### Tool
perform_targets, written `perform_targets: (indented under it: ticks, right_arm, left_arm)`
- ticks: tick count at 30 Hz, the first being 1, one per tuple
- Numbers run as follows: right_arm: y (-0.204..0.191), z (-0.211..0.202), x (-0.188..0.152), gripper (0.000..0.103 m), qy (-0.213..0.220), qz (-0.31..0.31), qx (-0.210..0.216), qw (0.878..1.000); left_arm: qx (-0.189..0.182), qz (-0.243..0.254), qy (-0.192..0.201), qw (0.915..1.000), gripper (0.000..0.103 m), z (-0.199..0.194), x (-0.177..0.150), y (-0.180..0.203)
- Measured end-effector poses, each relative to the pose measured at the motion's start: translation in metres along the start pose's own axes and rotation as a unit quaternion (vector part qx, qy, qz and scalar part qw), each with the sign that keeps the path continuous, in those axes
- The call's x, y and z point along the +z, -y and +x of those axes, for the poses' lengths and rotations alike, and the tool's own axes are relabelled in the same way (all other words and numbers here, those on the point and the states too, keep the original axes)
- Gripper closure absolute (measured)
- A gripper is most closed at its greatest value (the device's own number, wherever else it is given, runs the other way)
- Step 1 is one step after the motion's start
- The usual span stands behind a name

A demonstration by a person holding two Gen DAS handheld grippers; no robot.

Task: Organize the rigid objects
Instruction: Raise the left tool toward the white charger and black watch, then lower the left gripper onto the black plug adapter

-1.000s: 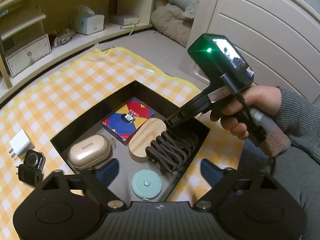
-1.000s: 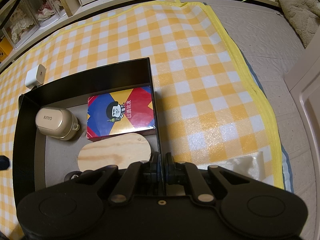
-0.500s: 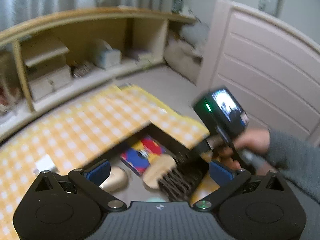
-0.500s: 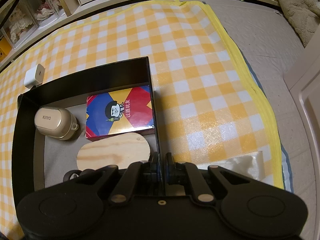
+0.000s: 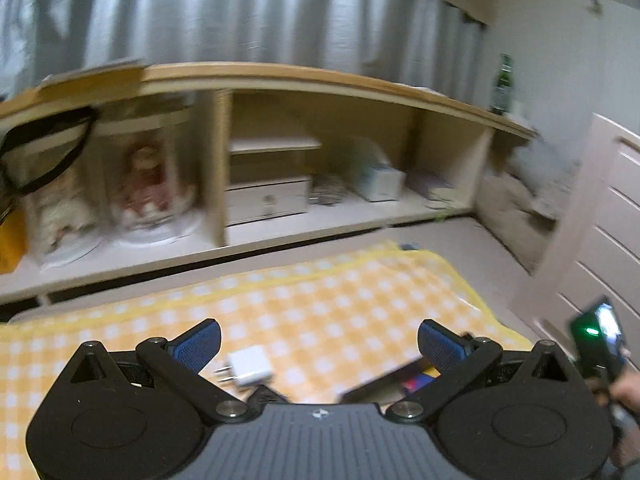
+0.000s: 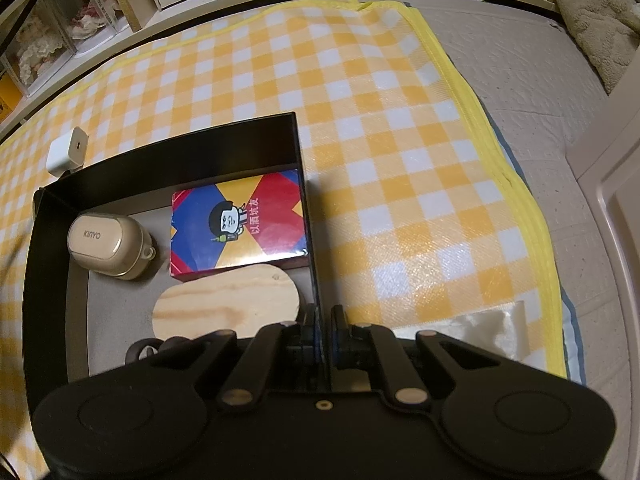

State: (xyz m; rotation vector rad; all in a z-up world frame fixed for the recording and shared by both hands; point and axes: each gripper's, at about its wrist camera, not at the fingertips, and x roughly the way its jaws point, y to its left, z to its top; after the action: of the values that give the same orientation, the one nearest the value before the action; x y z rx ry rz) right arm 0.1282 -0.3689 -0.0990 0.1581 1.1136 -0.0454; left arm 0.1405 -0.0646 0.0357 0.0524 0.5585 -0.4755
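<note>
On the checked mat (image 6: 380, 128), the right tool (image 6: 325, 334) pinches the black tray's wall (image 6: 308, 216); the left tool (image 5: 318, 340) gapes empty.

One black tray (image 6: 298, 160) holds one beige case (image 6: 106, 246), one colourful box (image 6: 238, 228) and one wooden oval (image 6: 226, 306). One white charger (image 6: 66, 151) lies outside, far left.

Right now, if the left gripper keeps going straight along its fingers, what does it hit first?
Probably the checkered mat, past the white charger. The left gripper is open and empty, tilted down towards bare mat; blur makes depth uncertain.
</note>
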Motion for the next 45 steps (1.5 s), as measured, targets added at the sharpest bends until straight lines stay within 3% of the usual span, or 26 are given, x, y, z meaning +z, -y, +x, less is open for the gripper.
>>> perform_targets:
  ticks: [3,7,17,26,33,40,45]
  right_arm:
    - [0.001,0.000,-0.001,0.096,0.000,0.000,0.000,1.000]
    - [0.001,0.000,-0.001,0.096,-0.001,0.000,0.000,1.000]
    - [0.003,0.001,-0.002,0.096,-0.002,0.001,0.000,1.000]
    - [0.005,0.004,-0.003,0.096,-0.005,0.001,-0.001,1.000]
    - [0.000,0.005,-0.001,0.096,-0.006,-0.003,-0.002,1.000]
    - [-0.001,0.004,-0.001,0.096,-0.006,-0.002,-0.002,1.000]
    - [-0.001,0.005,0.000,0.096,-0.006,-0.002,-0.001,1.000]
  left_arm:
    - [0.016,-0.015,-0.004,0.9998,0.000,0.012,-0.006,-0.021]
    - [0.009,-0.020,-0.015,0.9996,0.000,0.029,-0.017,-0.044]
    - [-0.108,-0.050,-0.061,0.9910,0.002,0.071,-0.052,-0.089]
    - [-0.123,-0.004,-0.092,0.9881,0.008,0.102,-0.075,-0.092]
    - [-0.136,-0.003,-0.112,0.9843,0.008,0.111,-0.080,-0.093]
    - [-0.147,0.039,-0.141,0.9783,0.036,0.104,-0.081,-0.080]
    - [-0.140,0.099,-0.159,0.9723,0.038,0.097,-0.083,-0.066]
